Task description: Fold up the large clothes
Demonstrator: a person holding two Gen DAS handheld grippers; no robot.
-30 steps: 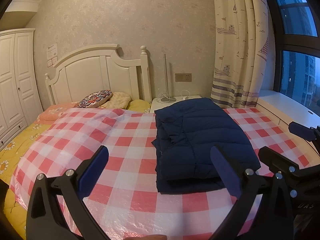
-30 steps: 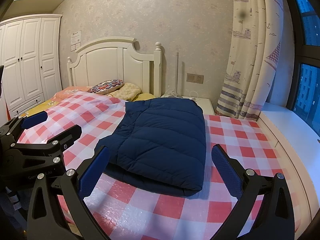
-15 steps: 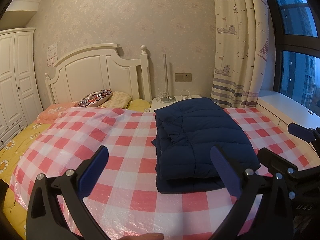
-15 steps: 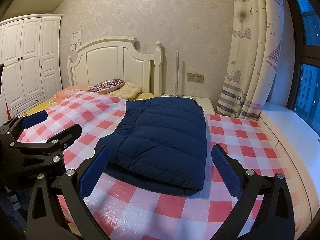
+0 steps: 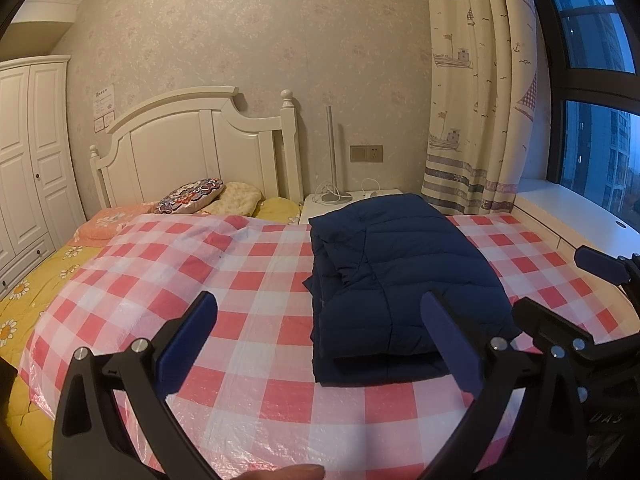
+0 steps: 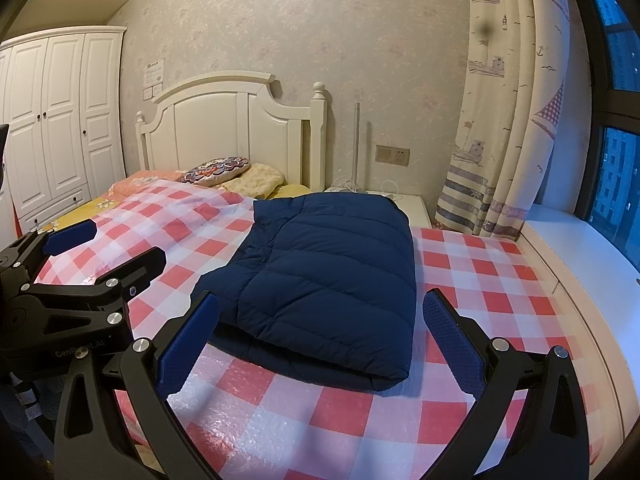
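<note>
A dark blue quilted down jacket lies folded into a rectangle on the red-and-white checked plastic sheet that covers the bed; it also shows in the right wrist view. My left gripper is open and empty, held above the near edge of the bed, just short of the jacket's near left corner. My right gripper is open and empty, above the near end of the jacket without touching it. Each gripper shows in the other's view: the right one, the left one.
A white headboard and pillows are at the far end. A white nightstand with a lamp stands behind the jacket. A curtain and window sill are on the right, a white wardrobe on the left.
Almost nothing differs. Both grippers stay open and have only drifted slightly; the jacket has not moved.
</note>
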